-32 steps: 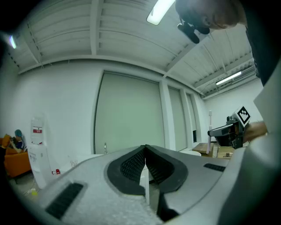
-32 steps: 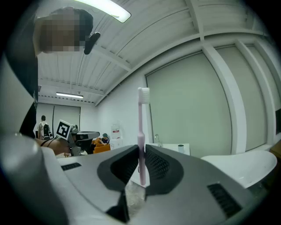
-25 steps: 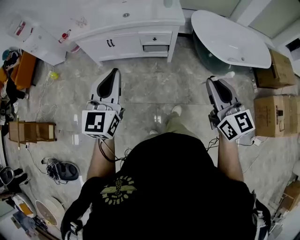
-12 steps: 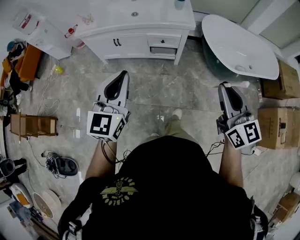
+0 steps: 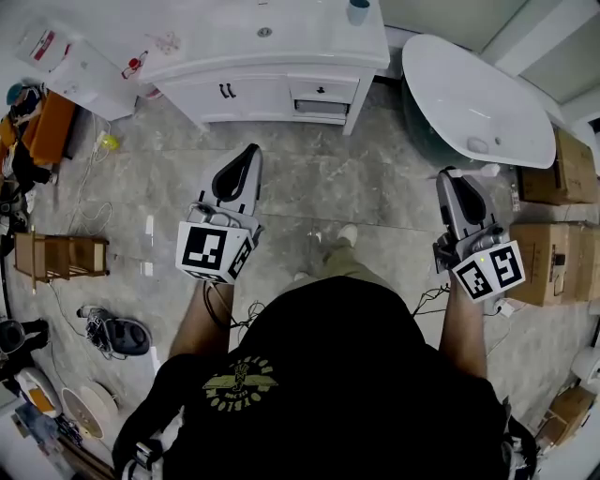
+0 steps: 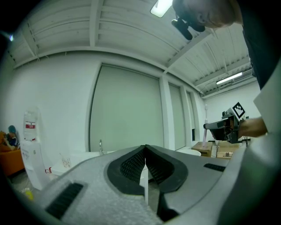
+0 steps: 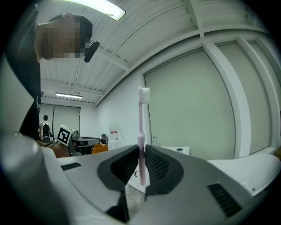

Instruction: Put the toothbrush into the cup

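Note:
A pale pink toothbrush [image 7: 143,115] stands upright between the jaws of my right gripper [image 7: 141,151], which is shut on its handle, bristle head at the top. In the head view the right gripper [image 5: 450,176] hovers above the floor in front of the bathtub. A blue cup [image 5: 357,10] stands on the right end of the white vanity top, well ahead of both grippers. The same cup [image 7: 178,150] shows small and dark in the right gripper view. My left gripper [image 5: 249,152] is shut with nothing in it, its jaws [image 6: 145,151] pressed together.
The white vanity [image 5: 281,56] with drawers stands ahead. A white bathtub [image 5: 478,94] lies to its right, and cardboard boxes [image 5: 553,169] beyond that. A wooden crate [image 5: 61,258], cables and clutter line the left. Grey tiled floor [image 5: 337,187] lies between me and the vanity.
The view has shifted toward the vanity, so the cup on its top now shows. Both grippers sit lower and a little to the right in the head view. The toothbrush stays gripped.

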Motion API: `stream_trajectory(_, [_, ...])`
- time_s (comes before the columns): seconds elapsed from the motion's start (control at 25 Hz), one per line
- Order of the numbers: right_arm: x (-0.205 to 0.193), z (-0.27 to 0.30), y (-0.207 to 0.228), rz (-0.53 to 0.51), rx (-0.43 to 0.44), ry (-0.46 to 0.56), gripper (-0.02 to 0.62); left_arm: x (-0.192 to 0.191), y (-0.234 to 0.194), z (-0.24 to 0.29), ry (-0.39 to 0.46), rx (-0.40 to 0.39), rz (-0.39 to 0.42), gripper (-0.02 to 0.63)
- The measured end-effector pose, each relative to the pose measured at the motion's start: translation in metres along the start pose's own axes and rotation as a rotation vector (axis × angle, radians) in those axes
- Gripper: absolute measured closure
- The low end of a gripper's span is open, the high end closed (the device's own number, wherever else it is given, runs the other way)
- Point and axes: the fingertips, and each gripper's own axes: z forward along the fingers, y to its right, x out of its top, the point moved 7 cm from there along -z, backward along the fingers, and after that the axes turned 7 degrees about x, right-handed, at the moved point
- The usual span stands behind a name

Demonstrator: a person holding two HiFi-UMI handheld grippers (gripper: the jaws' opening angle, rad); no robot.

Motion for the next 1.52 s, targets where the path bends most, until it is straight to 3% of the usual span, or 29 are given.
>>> stream_trajectory(0.68, [0.001,0.033,0.076,0.043,0.0,-0.002,0.546,-0.005,0.004,0.084,-0.019,0.005,-0.013,0.595])
stream_trajectory(1.28, [0.026,0.071,0.18,0.051,0.129,0.071,0.546,0.033,0.024,0.145,0.015,0.149,0.018,0.595])
stream_trajectory(1.52, [0.026,0.065,0.201,0.086,0.155,0.102,0.546,0.046,0.035,0.137,-0.02,0.192,0.085,0.594])
